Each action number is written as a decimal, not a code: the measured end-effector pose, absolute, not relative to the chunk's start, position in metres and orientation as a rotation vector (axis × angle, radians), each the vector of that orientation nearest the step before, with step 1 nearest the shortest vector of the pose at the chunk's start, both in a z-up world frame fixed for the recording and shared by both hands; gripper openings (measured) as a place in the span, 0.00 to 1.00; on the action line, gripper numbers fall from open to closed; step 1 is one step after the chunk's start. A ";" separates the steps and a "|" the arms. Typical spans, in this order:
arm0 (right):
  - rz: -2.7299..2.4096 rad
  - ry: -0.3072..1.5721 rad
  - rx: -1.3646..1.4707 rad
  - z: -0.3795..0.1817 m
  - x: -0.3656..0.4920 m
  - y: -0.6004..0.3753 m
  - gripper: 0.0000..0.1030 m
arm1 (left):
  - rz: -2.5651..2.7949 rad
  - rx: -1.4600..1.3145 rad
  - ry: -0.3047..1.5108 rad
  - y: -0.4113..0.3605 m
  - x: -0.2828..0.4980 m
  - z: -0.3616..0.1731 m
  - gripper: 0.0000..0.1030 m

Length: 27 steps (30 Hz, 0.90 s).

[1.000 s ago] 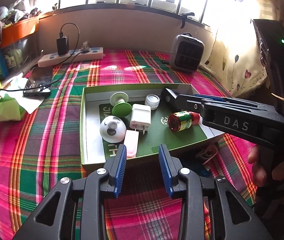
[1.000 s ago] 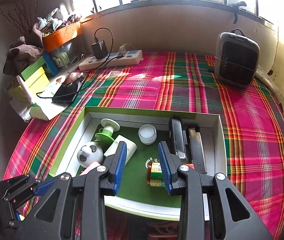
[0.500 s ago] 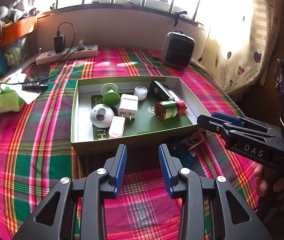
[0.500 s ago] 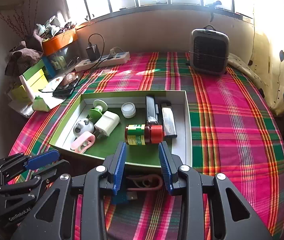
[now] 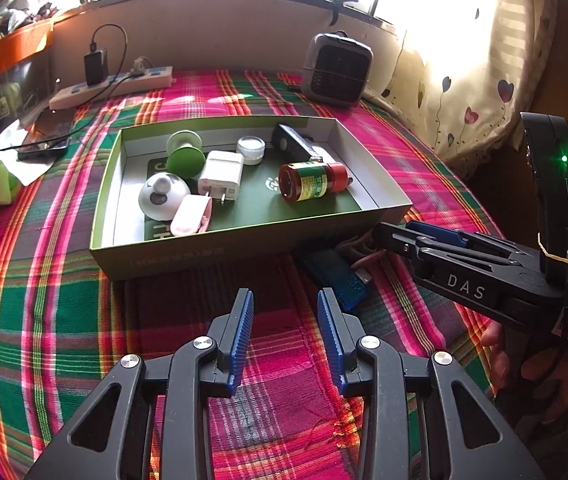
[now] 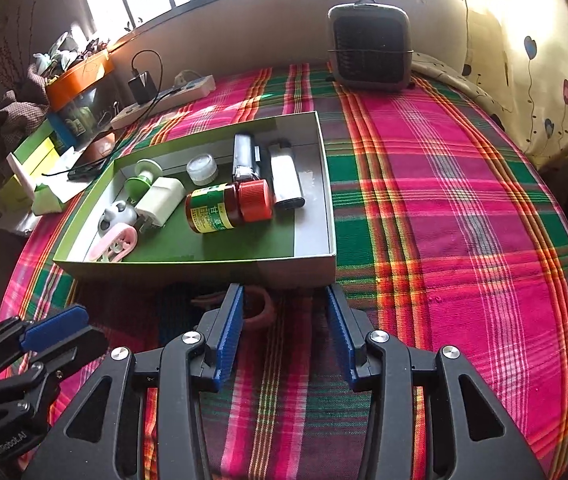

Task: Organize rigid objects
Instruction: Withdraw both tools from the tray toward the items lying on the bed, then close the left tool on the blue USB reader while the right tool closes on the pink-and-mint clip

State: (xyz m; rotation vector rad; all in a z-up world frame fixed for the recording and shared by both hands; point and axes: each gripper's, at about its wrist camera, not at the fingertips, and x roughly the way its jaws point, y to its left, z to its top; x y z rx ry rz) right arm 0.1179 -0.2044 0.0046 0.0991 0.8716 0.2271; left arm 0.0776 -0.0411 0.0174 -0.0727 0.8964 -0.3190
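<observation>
Two things still lie outside the green box (image 5: 244,248) on the plaid bed: a blue stick (image 5: 334,274) and a pinkish loop (image 6: 258,308), both just ahead of my right claw (image 6: 284,332), whose jaws have just been opening, nothing between them. My left claw (image 5: 284,332) hangs part-spread and empty, farther off. By my reading, the stick's long axis slants from the box wall toward me.

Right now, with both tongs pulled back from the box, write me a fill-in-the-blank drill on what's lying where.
1. The jar in the box has a ____ cap.
2. The jar lies on its ____.
3. The blue stick lies ____ the box, on the cloth.
4. Both the left tongs and the right tongs hold ____.

Missing words: red; side; outside; nothing
</observation>
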 end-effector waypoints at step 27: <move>0.182 0.857 0.163 0.004 0.088 -0.243 0.42 | -0.361 -0.077 0.947 -0.077 0.102 0.005 0.41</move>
